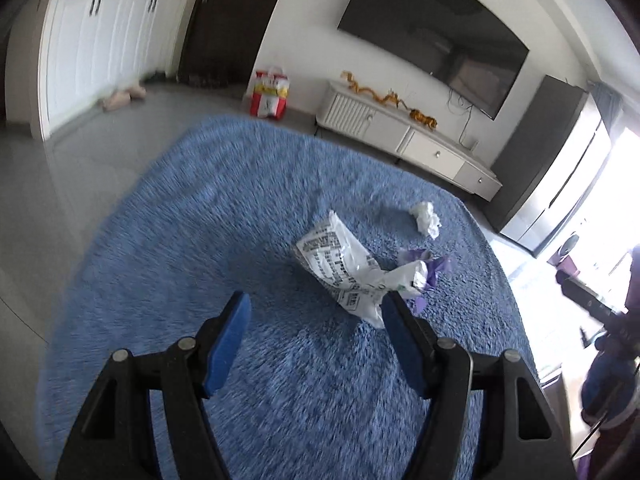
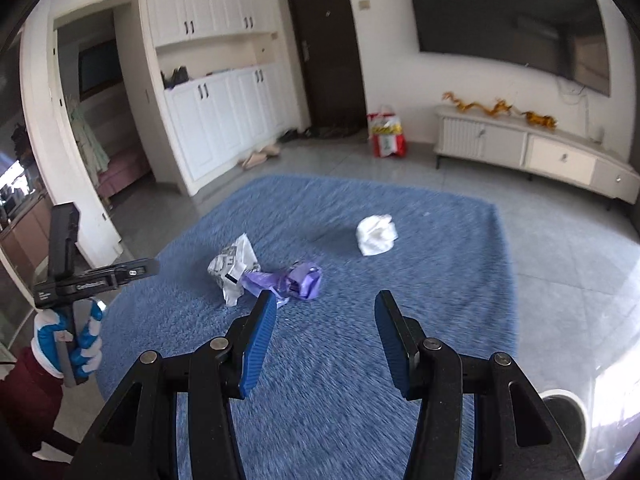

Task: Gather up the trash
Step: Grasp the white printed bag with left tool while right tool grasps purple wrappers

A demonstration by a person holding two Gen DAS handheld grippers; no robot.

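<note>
Three pieces of trash lie on a blue shaggy rug (image 1: 200, 220) (image 2: 440, 240). A crumpled printed white wrapper (image 1: 340, 268) (image 2: 234, 270) lies touching a purple plastic bag (image 1: 430, 268) (image 2: 300, 280). A white paper wad (image 1: 426, 218) (image 2: 376, 234) lies apart, farther back. My left gripper (image 1: 316, 304) hangs open over the rug, its right fingertip just in front of the wrapper, nothing between the pads. My right gripper (image 2: 324, 304) is open and empty too, its left fingertip near the purple bag. The left tool and a gloved hand (image 2: 76, 340) show at the left of the right wrist view.
Grey tiled floor surrounds the rug. A white TV cabinet (image 1: 404, 136) (image 2: 532, 148) stands against the far wall under a wall-mounted screen (image 1: 432, 28). A red and yellow bag (image 1: 270, 94) (image 2: 386, 132) stands by a dark door (image 2: 324, 48). Slippers (image 2: 258, 156) lie near white cupboards.
</note>
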